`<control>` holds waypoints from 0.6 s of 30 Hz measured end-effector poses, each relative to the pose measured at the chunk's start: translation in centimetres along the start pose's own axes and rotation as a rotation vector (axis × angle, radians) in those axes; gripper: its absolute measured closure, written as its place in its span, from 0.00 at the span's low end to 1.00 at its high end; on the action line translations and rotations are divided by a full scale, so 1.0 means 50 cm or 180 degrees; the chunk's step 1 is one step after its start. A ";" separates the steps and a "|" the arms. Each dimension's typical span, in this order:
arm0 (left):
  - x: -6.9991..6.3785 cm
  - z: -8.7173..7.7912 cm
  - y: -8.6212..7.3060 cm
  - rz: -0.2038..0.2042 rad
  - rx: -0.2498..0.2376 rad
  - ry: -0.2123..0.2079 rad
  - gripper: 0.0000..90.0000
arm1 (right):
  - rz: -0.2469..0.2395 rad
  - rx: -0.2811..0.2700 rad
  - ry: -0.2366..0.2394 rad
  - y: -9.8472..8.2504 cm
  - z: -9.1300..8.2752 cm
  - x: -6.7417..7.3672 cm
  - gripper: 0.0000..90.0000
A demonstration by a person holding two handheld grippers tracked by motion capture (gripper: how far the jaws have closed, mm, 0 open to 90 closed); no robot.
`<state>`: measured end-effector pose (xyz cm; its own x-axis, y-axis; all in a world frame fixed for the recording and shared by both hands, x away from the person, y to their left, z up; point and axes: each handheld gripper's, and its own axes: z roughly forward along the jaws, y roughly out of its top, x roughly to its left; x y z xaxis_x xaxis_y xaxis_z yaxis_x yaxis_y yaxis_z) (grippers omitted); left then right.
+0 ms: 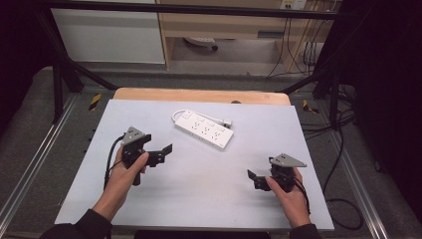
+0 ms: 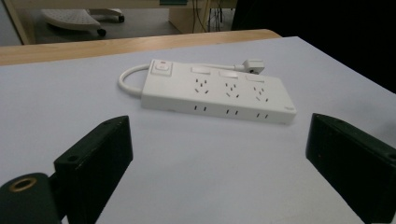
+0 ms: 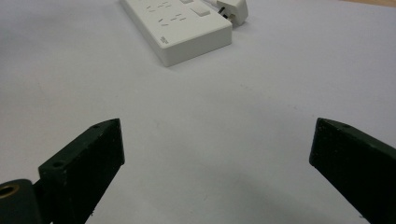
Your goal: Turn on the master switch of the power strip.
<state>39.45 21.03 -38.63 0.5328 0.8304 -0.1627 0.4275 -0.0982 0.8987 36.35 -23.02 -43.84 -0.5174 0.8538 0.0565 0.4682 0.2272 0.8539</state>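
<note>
Left claw [image 1: 161, 151] held low over the pale table [image 1: 199, 194], on the left side, gripped by the left hand [image 1: 130, 168]. Jaws spread wide with nothing between them, pointing right and slightly away toward the power strip [image 1: 203, 129]. Cable looping off the back of the claw, down past the wrist. Grey three-cornered plate on top.

In the left gripper view, left claw [image 2: 219, 154] again seen wide apart, bare table [image 2: 210, 186] between the two black jaws, power strip [image 2: 219, 95] lying just ahead, apart from both jaws.

Near the table's middle, toward the far edge: white power strip lying flat, sockets up, set at a slant with its long side running from upper left down to lower right. Three socket groups in a row, a switch with a red mark at the left end. White cord curling out of the left end and running behind the body to a plug [image 2: 253, 65] resting on the table beside the far right corner. Untouched by either claw.

Right claw [image 1: 255, 178] low over the table's right side, held by the right hand [image 1: 288, 191], pointing left. Well apart from the power strip. Jaws wide, empty.

In the right gripper view, right claw [image 3: 217, 158] with jaws far apart, only table [image 3: 210, 140] surface between them, power strip [image 3: 180, 28] end and plug [image 3: 233, 9] farther ahead at the top.
</note>
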 end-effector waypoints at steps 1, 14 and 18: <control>0.001 -0.007 -0.005 -0.0004 -0.0007 0.0003 0.08 | -0.0001 0.0000 0.0000 0.000 0.000 0.000 0.04; 0.016 -0.091 -0.042 -0.0020 -0.0125 0.0112 0.08 | 0.0012 0.0005 -0.0006 -0.001 -0.001 0.002 0.04; 0.027 -0.111 -0.052 -0.0016 -0.0142 0.0137 0.08 | 0.0012 0.0008 -0.0017 -0.001 -0.002 0.001 0.04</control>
<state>35.00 25.45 -38.94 0.4984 0.8538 -0.1504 0.3966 -0.0703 0.9153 36.20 -23.02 -43.84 -0.5119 0.8571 0.0569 0.4719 0.2253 0.8524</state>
